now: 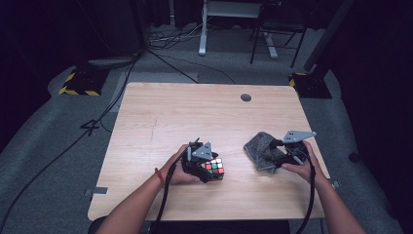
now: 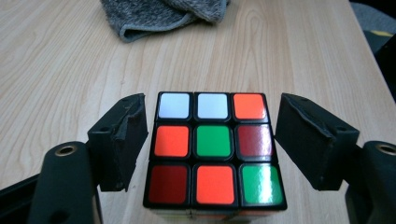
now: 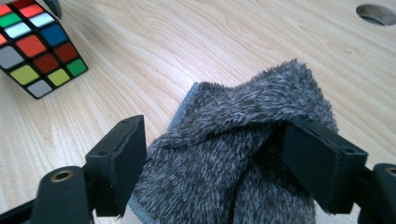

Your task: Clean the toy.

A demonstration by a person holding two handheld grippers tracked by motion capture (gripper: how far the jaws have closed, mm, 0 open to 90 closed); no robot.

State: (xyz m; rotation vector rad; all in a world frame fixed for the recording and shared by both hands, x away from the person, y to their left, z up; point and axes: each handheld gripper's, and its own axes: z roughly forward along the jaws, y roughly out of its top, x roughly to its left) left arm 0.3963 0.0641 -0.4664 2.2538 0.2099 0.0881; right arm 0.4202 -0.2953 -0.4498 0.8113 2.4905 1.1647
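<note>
Near edge, left side: our left gripper (image 1: 210, 168) straddles the scrambled multicoloured plastic puzzle cube (image 2: 214, 149), which sits on the pale wooden table (image 1: 195, 112). In the left gripper view its jaws stand apart on either flank of the cube, one close against the cube's edge, the other with a visible gap; we read no squeeze, so the cube rests on the wood rather than hanging in a grip.

Near edge, right side: our right gripper (image 1: 285, 156) lies over the crumpled grey fluffy cloth (image 3: 243, 154). Its jaws stand wide, with pile bunched between them but not pinched flat.

Cube and cloth are well apart.

Farther out: bare tabletop, then a round cable hole (image 1: 246, 97) near the far edge.

Our judgement: both items are bracketed but neither secured. Any wiping of the cube with the cloth is not yet begun.
</note>
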